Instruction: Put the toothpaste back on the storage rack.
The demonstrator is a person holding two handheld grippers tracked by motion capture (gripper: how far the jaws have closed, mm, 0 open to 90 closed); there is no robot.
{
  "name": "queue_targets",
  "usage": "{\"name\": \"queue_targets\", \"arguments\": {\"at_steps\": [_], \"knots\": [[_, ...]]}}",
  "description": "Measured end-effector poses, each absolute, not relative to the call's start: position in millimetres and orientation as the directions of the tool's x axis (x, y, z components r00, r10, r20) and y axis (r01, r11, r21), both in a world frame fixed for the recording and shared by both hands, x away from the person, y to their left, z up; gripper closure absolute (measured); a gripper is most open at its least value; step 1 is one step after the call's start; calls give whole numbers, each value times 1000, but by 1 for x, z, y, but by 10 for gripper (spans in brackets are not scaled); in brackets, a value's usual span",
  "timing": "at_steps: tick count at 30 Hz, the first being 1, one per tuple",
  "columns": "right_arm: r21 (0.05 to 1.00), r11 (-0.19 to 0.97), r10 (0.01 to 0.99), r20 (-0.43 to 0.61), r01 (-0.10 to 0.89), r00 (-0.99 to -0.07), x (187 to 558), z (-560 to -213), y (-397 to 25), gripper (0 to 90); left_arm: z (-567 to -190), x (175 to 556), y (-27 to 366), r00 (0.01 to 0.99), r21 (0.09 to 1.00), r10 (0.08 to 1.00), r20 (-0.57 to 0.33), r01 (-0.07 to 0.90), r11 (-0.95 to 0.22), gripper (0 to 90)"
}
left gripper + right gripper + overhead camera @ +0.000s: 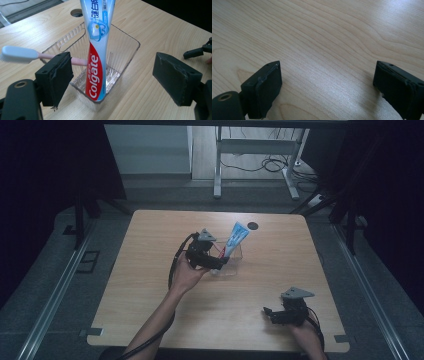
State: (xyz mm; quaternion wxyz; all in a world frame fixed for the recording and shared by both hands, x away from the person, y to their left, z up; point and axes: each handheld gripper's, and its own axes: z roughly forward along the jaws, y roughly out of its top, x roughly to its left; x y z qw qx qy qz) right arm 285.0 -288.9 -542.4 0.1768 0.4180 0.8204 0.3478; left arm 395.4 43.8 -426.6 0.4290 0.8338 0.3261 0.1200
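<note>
Standing tilted in a clear plastic holder (125,53) mid-table, the toothpaste tube (96,57) leans beside a pink toothbrush (18,53). The left gripper (220,265) flanks the holder, jaws wide, holding nothing. The right gripper (267,312) sits well apart over bare table (324,37), jaws wide.

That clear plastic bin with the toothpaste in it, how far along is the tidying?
Already done, it seems: the toothpaste tube stands tilted inside the clear bin, and a pink toothbrush lies across its rim, head sticking out. In hand: nothing; the left tool sits open around the bin, and the right tool rests open over bare table. Left: probably only drawing the left tool away.
</note>
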Motion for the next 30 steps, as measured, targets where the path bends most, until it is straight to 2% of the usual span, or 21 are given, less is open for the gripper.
{"name": "queue_targets", "arguments": {"at_steps": [30], "knots": [[719, 408, 809, 1, 563, -588, 285, -542, -289, 81, -428, 368, 81, 730, 814, 678, -85, 444, -375, 141]]}}
